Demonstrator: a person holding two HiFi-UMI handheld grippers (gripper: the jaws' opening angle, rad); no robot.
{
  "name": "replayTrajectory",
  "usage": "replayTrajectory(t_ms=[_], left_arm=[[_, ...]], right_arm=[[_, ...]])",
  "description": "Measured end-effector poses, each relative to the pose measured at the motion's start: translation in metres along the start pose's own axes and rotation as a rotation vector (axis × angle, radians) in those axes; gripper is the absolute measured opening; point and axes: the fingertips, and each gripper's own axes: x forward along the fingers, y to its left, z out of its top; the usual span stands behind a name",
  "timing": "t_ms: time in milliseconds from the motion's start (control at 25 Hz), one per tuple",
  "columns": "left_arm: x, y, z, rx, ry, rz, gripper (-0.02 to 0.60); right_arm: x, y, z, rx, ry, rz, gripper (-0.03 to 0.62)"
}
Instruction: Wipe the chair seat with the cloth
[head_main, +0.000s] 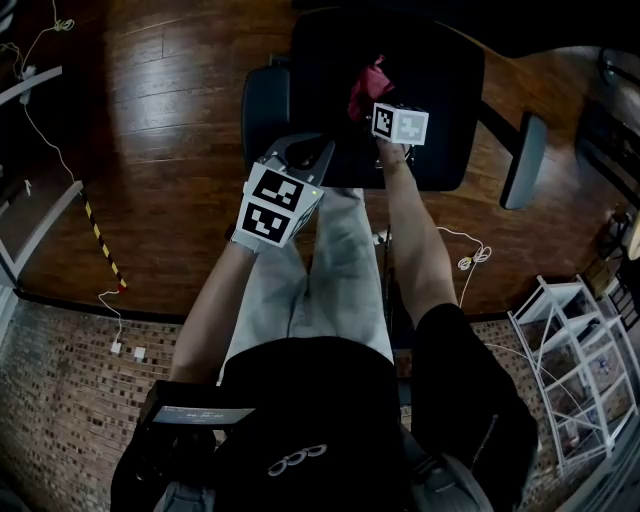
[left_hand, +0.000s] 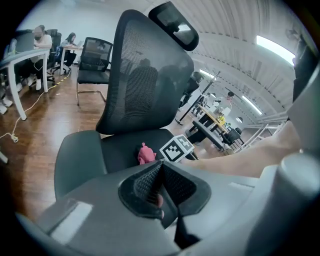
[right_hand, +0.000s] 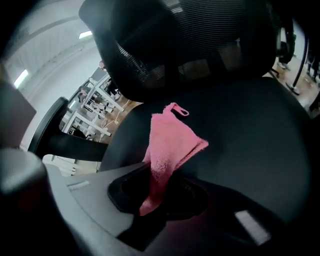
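The fingers of my right gripper were clamped on one end of the pink terry cloth, which fanned out ahead of them over the black padded chair seat, close to the black mesh backrest. I could not tell whether the cloth was pressed to the padding or hanging just above it. My left gripper had its fingers together with nothing between them, held back near the seat's front edge. I judged the wipe barely begun: the cloth was in hand and at the seat, but no cleaned patch showed, so nearly the whole seat was left to do. I could read no brand or label. The only print was the black-and-white square patterns on the marker cube.
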Motion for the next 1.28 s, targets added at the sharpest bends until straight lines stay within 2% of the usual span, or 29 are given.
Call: replayTrajectory(t_ms=[240, 480, 680, 840, 920, 1000, 1080, 1280], left_arm=[[0.031, -0.035, 0.008, 0.022, 0.023, -0.016, -0.006], [0.059, -0.063, 0.015, 0.046, 0.031, -0.046, -0.006], [0.054, -0.066, 0.016, 0.064, 0.032, -0.067, -0.006], [0.062, -0.078, 0.021, 0.076, 0.031, -0.079, -0.006], [0.058, -0.074, 0.022, 0.077, 0.029, -0.084, -0.006], [0.05, -0.065, 0.022, 0.074, 0.028, -0.085, -0.006], [0.045, -0.058, 0.019, 0.072, 0.029, -0.083, -0.006], [0.024, -0.031, 0.013, 0.068, 0.025, -0.086, -0.006]], right_arm=[[-0.045, -0.083, -0.007, -0.012, -0.008, -0.099, 0.067], [-0.099, -0.17, -0.01, 0.036, -0.046, -0.219, 0.067], [-0.137, -0.203, -0.016, 0.079, -0.081, -0.351, 0.067], [-0.172, -0.237, -0.03, 0.061, -0.066, -0.527, 0.067], [-0.175, -0.237, -0.034, 0.037, -0.043, -0.581, 0.067], [-0.163, -0.224, -0.035, 0.013, -0.023, -0.572, 0.066], [-0.144, -0.206, -0.038, -0.004, -0.006, -0.526, 0.066], [-0.081, -0.129, -0.04, 0.022, 0.002, -0.352, 0.066]])
